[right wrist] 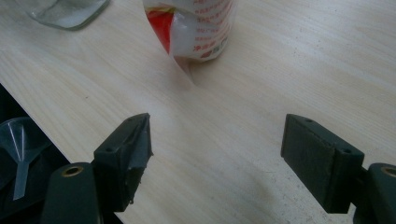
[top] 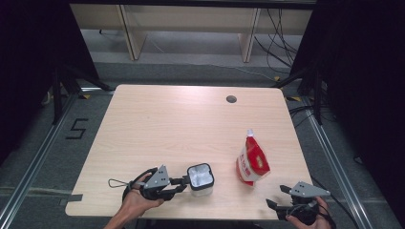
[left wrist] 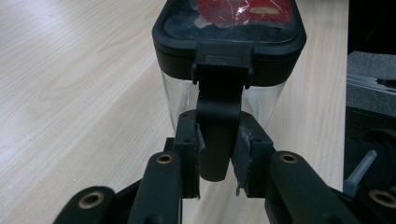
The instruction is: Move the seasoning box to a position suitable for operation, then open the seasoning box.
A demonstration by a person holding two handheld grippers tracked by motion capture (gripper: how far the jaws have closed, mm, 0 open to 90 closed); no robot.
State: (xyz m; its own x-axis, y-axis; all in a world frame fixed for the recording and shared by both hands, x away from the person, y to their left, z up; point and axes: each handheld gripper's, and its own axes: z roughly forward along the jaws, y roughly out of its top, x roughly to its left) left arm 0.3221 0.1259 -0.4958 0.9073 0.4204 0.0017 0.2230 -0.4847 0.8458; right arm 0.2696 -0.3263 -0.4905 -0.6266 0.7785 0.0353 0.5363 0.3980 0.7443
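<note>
Our left claw [left wrist: 217, 161] is clamped on the black latch tab [left wrist: 216, 140] of the clear container [left wrist: 224, 56], which stands on the worktop [top: 157, 129] just ahead of its jaws. We judge the container rigid, smooth-walled and fairly light; the tab is its surest hold. Our right claw [right wrist: 217, 158] gapes wide and empty; ahead of it, apart, stands the red-and-white pouch [right wrist: 196, 28], soft and likely to tip.

Black two-jaw left gripper [top: 179, 183] and right gripper [top: 277, 196] at lower frame, each topped by a grey three-cornered plate; brass-ringed screw holes, worn grey pads [left wrist: 245, 158], trailing black cables.
</note>
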